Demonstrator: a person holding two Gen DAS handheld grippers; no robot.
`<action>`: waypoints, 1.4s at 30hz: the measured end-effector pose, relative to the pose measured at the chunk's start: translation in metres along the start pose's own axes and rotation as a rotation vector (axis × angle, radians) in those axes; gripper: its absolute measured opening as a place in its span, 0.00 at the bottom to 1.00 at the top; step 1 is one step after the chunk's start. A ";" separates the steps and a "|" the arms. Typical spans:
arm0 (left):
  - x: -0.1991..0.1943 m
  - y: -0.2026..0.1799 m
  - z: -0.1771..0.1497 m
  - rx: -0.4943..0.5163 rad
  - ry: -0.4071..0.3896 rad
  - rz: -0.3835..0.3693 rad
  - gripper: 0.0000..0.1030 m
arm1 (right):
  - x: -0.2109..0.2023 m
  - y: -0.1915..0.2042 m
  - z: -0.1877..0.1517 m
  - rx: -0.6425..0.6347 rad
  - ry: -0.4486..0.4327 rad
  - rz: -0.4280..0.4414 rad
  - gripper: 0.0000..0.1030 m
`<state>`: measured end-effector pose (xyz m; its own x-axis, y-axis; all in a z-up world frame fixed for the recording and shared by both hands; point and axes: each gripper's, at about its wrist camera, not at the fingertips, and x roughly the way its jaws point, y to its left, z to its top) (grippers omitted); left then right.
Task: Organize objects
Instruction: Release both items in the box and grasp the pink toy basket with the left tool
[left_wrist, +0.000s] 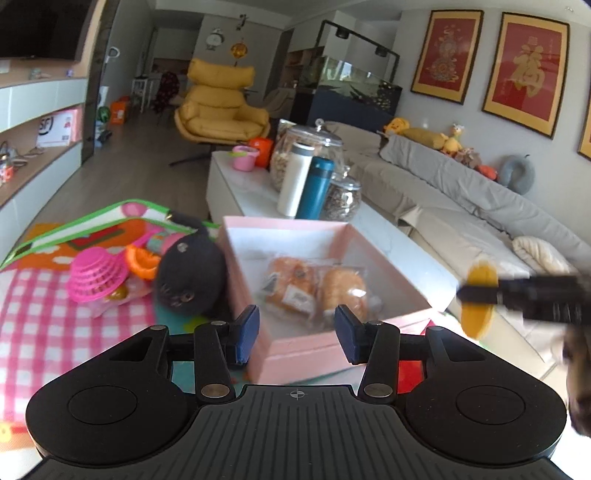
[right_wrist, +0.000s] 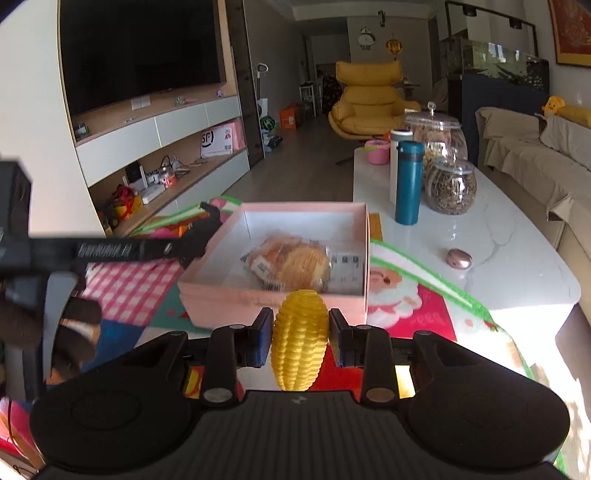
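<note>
A pink box (left_wrist: 314, 347) stands on a colourful mat and holds two wrapped buns (left_wrist: 317, 288). It also shows in the right wrist view (right_wrist: 273, 299) with the buns (right_wrist: 291, 264) inside. My left gripper (left_wrist: 295, 334) is open and empty, hovering just in front of the box's near corner. My right gripper (right_wrist: 299, 341) is shut on a yellow toy corn (right_wrist: 300, 339), held upright just before the box's near wall. The corn also shows at the right in the left wrist view (left_wrist: 478, 299). A black plush toy (left_wrist: 190, 273) lies against the box's left side.
A pink toy basket (left_wrist: 98, 275) and orange toys (left_wrist: 142, 262) lie on the mat left of the plush. On the white table stand a teal flask (right_wrist: 408, 182), a white flask (left_wrist: 295, 179) and glass jars (right_wrist: 450, 186). A small pink case (right_wrist: 459, 258) lies right. A sofa runs along the right.
</note>
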<state>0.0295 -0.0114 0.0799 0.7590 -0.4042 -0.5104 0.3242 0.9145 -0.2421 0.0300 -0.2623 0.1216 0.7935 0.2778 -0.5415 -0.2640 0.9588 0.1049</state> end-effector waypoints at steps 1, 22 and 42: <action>-0.004 0.007 -0.006 -0.009 0.012 0.018 0.48 | 0.009 0.001 0.015 -0.007 -0.014 -0.008 0.30; 0.018 0.085 0.007 -0.082 -0.032 0.113 0.48 | 0.059 -0.012 -0.015 0.075 0.023 -0.151 0.83; 0.117 0.181 0.058 -0.019 0.159 0.213 0.60 | 0.078 -0.001 -0.082 0.124 0.105 -0.106 0.98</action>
<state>0.2099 0.1076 0.0244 0.7104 -0.2015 -0.6743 0.1549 0.9794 -0.1295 0.0473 -0.2463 0.0105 0.7499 0.1734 -0.6385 -0.1071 0.9841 0.1416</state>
